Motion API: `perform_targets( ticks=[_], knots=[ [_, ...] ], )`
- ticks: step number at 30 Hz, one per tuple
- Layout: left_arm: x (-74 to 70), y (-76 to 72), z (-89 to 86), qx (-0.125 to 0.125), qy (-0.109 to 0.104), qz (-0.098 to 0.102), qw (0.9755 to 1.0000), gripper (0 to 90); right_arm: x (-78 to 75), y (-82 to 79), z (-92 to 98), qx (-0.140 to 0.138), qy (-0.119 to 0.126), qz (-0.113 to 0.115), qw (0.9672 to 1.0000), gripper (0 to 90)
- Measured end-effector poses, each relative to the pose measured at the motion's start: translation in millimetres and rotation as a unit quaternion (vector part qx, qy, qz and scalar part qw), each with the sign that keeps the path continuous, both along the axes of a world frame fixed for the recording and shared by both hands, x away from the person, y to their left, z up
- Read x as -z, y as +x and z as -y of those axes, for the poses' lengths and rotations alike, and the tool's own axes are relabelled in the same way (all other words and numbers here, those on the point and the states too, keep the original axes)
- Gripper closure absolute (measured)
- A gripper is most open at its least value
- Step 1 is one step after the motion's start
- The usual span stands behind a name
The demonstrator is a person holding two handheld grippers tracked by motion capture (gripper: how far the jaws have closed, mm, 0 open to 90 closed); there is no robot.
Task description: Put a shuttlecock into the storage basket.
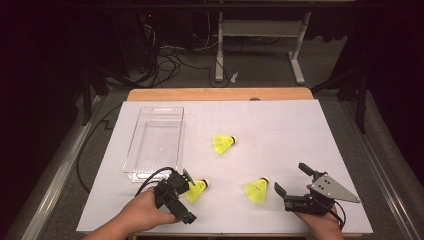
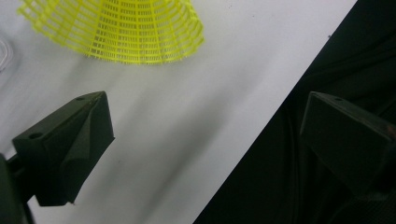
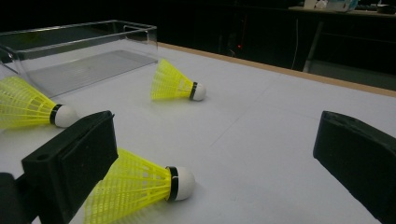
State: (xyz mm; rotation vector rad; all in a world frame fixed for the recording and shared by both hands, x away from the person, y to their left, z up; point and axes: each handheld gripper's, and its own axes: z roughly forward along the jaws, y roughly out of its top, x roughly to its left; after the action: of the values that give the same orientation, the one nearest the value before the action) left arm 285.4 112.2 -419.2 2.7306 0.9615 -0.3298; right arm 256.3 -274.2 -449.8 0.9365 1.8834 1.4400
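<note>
Three yellow shuttlecocks with white cork heads lie on the white table sheet. One [image 1: 223, 143] is near the middle, also seen farther off [image 3: 177, 86]. Another [image 1: 196, 190] lies just ahead of my left gripper [image 1: 189, 197]; its mesh skirt [image 2: 116, 28] is beyond the wide-open jaws of that gripper [image 2: 205, 112], untouched. The third [image 1: 257, 190] lies left of my right gripper [image 1: 291, 178]; it rests [image 3: 140, 184] beside the left jaw of this open gripper [image 3: 217, 130], with nothing held.
A clear plastic tray [image 1: 155, 142] stands empty at the left rear, with its wall [image 3: 79, 51] showing behind the shuttlecocks. The table's front edge [image 1: 225, 233] runs just below both hands. A wooden edge [image 1: 220, 94] borders the far side.
</note>
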Motion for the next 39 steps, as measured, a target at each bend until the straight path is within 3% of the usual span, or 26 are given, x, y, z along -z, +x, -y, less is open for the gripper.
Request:
perform_targets(
  ticks=[6,12,16,22,28,31,34,39],
  knots=[
    [1.4,-0.4,3.4,0.006,0.004,0.002,1.0000,13.7,-0.1,-0.3,0.0,-0.001,0.001,0.000,1.0000,0.4],
    [1.8,0.6,4.5,0.004,-0.007,0.012,0.9999,21.8,-0.1,-0.1,-0.4,-0.001,0.000,0.001,1.0000,0.4],
    [1.6,2.1,4.0,0.001,-0.016,0.023,0.9996,33.3,0.1,0.0,-0.5,-0.001,0.000,0.000,1.0000,0.4],
    [1.9,5.7,4.2,-0.010,-0.021,0.026,0.9994,36.3,0.2,0.0,-0.7,-0.001,0.000,0.000,1.0000,0.4],
    [4.4,5.6,8.0,-0.020,-0.009,0.040,0.9990,33.2,0.1,0.2,-0.7,-0.002,0.000,0.001,1.0000,0.4],
    [6.3,7.4,9.5,-0.025,-0.004,0.035,0.9991,33.4,-0.2,-0.1,-0.4,-0.002,0.000,0.001,1.0000,0.4],
    [7.1,10.1,11.5,-0.024,-0.010,0.029,0.9992,40.1,-0.5,-0.2,-0.1,-0.001,0.003,0.001,1.0000,0.4],
    [9.7,11.2,14.7,-0.021,-0.008,0.036,0.9991,41.1,-0.4,0.1,-0.1,-0.001,0.003,0.000,1.0000,0.4]
  ],
)
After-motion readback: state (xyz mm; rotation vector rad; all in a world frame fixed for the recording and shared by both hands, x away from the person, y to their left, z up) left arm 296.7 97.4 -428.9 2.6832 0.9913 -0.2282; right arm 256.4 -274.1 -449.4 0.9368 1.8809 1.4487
